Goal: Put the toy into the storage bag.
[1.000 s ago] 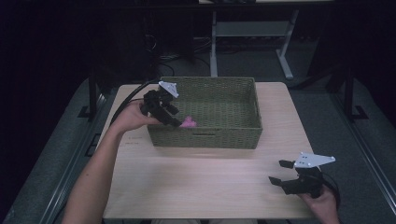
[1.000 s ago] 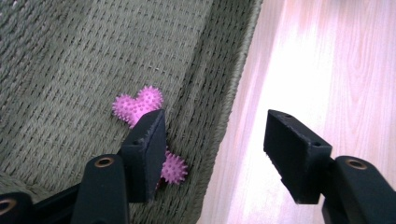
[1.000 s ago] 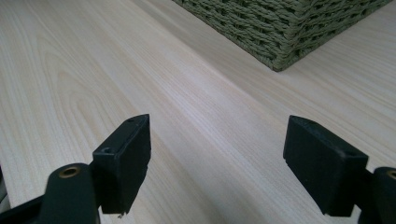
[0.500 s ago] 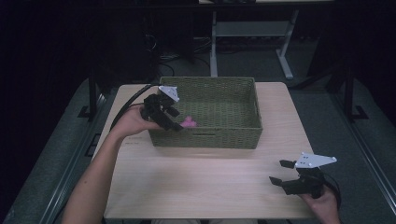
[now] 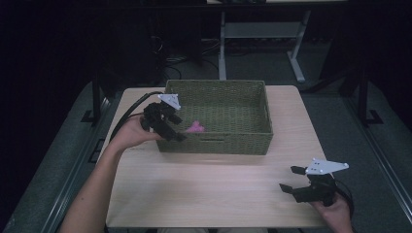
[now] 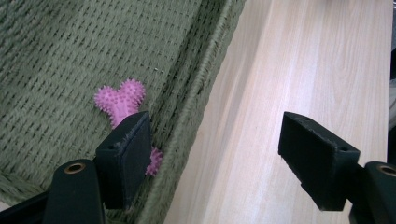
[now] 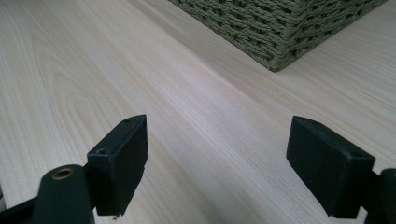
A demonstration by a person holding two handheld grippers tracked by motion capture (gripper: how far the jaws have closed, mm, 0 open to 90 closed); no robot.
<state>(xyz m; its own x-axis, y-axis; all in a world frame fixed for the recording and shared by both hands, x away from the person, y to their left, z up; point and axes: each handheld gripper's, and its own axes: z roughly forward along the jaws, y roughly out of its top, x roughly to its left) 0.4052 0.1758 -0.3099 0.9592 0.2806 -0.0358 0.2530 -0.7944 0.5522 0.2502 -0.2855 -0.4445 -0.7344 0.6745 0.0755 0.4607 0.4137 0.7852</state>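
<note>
Gripper position matters most at the left: the left gripper (image 5: 167, 127) is held at the near left corner of the woven basket (image 5: 218, 143), jaws spread wide and empty, straddling the near wall, one jaw inside and one over the worktop (image 6: 299, 70). A pink spiky toy (image 6: 122, 100) is seen on the basket floor just inside that wall, partly hidden behind the inner jaw, its long axis running roughly along the wall. Any grasp is judged to be hindered by the wall standing between the jaws; the gripper would have to be shifted further into the basket. Far to the right, near the front edge, the right gripper (image 5: 303, 182) is held released and empty, well apart from basket and toy.
</note>
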